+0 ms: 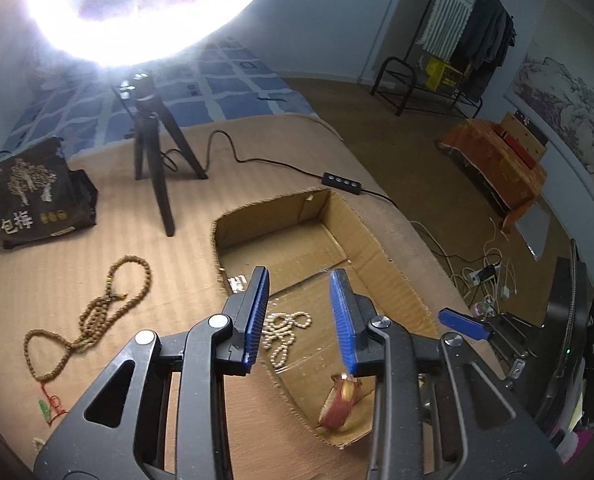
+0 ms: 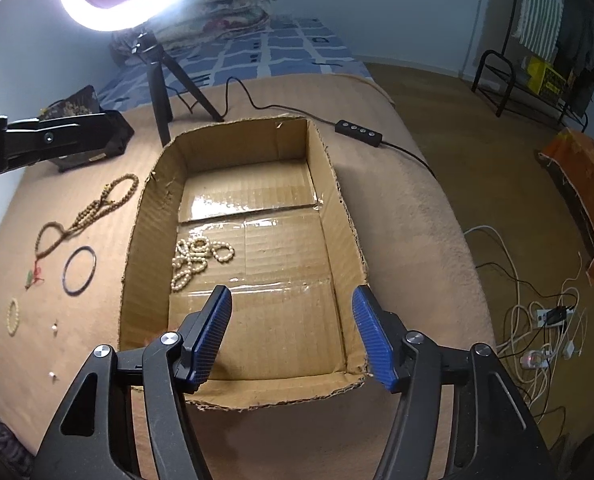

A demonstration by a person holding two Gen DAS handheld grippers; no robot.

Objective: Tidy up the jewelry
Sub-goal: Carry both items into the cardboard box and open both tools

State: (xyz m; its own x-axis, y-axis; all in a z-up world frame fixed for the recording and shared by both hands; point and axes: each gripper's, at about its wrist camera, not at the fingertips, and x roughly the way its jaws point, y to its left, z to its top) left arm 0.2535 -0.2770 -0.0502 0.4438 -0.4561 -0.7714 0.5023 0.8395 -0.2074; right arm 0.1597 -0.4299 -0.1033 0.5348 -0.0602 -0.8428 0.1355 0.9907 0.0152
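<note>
An open cardboard box (image 2: 337, 184) sits on the tan bed cover, with a cream pearl necklace (image 2: 195, 256) heaped on its floor. In the left wrist view the pearls (image 1: 283, 330) and a red-brown item (image 1: 343, 400) lie in the box (image 1: 381, 248). A brown bead necklace (image 2: 85, 212) with a red-green tassel, a dark bangle (image 2: 80, 270) and a small cream bracelet (image 2: 13, 316) lie left of the box. My left gripper (image 1: 301, 292) is open and empty above the box's left wall. My right gripper (image 2: 293, 312) is open and empty over the box's near end.
A ring light on a black tripod (image 2: 159, 76) stands behind the box, its cable and remote (image 2: 359, 130) trailing right. A dark printed bag (image 1: 29, 196) sits at the back left. Cables and a power strip (image 2: 549, 316) lie on the floor to the right.
</note>
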